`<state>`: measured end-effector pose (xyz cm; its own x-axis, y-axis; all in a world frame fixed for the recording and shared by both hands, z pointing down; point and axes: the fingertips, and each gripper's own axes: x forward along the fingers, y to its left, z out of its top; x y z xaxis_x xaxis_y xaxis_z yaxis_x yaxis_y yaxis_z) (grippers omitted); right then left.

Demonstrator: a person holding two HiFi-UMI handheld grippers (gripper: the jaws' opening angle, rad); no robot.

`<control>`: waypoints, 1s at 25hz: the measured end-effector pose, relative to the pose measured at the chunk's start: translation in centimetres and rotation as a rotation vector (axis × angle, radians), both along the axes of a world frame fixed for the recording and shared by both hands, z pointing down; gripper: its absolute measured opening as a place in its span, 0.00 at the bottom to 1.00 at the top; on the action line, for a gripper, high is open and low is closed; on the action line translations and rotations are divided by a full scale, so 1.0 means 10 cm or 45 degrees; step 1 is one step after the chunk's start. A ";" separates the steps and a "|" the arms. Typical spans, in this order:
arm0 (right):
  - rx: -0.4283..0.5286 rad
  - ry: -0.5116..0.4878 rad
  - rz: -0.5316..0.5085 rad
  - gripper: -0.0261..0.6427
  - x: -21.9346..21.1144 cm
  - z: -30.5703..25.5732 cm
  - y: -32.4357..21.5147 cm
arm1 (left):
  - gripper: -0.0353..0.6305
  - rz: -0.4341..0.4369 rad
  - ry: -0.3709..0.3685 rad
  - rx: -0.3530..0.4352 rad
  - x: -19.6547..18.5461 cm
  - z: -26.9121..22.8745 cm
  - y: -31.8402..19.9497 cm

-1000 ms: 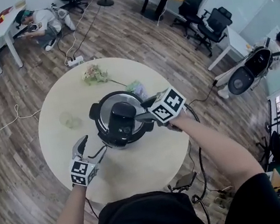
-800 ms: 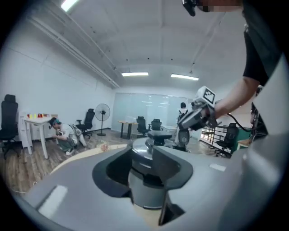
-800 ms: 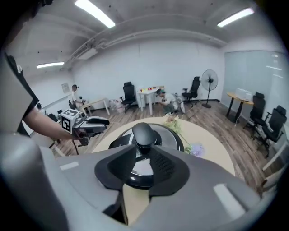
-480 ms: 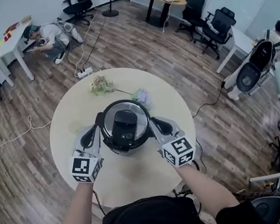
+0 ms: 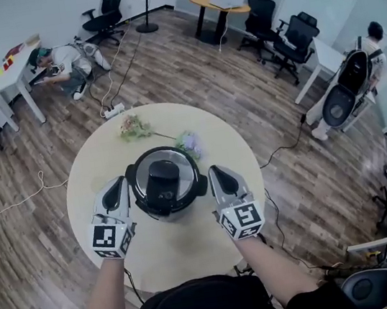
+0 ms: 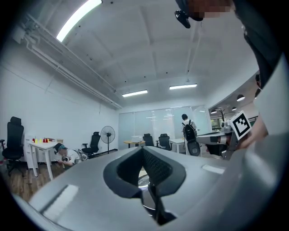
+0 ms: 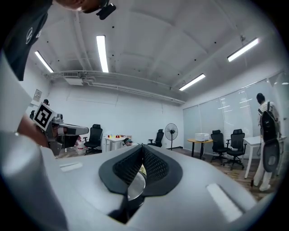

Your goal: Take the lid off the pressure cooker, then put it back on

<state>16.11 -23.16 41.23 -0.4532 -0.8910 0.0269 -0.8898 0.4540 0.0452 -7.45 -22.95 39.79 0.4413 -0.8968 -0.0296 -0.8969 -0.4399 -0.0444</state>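
Holding both tongs beside the pressure cooker [image 5: 202, 184], I have my left gripper [image 5: 114, 190] at its nine o'clock and my right gripper [image 5: 220, 176] at three o'clock, each pinched fully together on nothing. A second ago the right one reached across the lid [image 5: 163, 182] with jaws parted, and the left sat near seven o'clock, also parted. The lid sits on the cooker in the middle of the round table [image 5: 187, 253], with flowers [image 5: 134, 127] at twelve o'clock. From above, the lid hides the pot's body. In each gripper view only a shiny sliver shows behind the closed jaws, too little to name.
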 end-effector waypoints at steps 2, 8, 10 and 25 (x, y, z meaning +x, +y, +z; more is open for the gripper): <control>-0.022 0.007 0.018 0.05 0.01 0.04 -0.02 | 0.05 -0.003 -0.008 -0.007 0.00 0.01 -0.01; 0.017 0.008 0.018 0.05 0.05 -0.05 0.00 | 0.05 -0.001 -0.011 -0.019 0.04 -0.02 -0.01; 0.031 0.010 0.017 0.05 0.03 -0.10 0.00 | 0.05 -0.005 -0.010 -0.019 0.02 -0.04 -0.02; 0.037 0.015 0.036 0.05 0.07 -0.13 -0.04 | 0.05 0.030 -0.044 -0.027 0.14 -0.03 -0.05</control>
